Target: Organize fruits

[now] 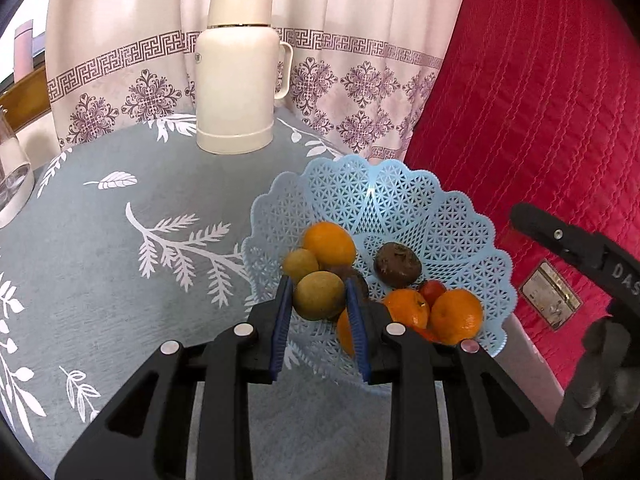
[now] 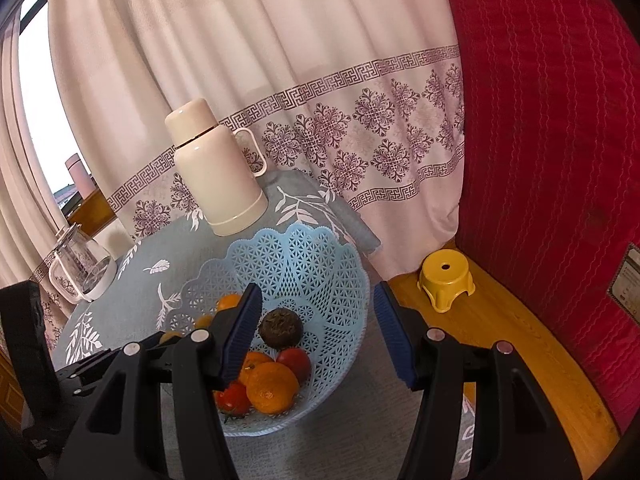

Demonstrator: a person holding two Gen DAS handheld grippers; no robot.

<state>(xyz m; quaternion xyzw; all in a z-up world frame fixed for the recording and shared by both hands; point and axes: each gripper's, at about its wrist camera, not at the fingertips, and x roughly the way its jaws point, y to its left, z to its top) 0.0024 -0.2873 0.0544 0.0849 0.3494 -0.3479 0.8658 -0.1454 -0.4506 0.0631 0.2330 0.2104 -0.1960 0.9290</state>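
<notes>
On the worktop (image 1: 120, 264) no loose fruit is seen, a greenish fruit (image 1: 319, 295) is clamped in the left gripper (image 1: 320, 304) above the blue basket (image 1: 400, 200) of oranges, and the right gripper (image 2: 316, 332) is held half-open, empty, so sorting seems underway.

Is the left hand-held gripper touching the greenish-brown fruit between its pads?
Touching. The left wrist view shows the left hand-held gripper with both blue pads pressed against the sides of the greenish-brown fruit, over the blue basket.

Home living space, patterned curtain (image 2: 280, 80), leaf-print tablecloth (image 1: 120, 240), cream thermos (image 1: 236, 76), red quilt (image 1: 540, 100)
</notes>
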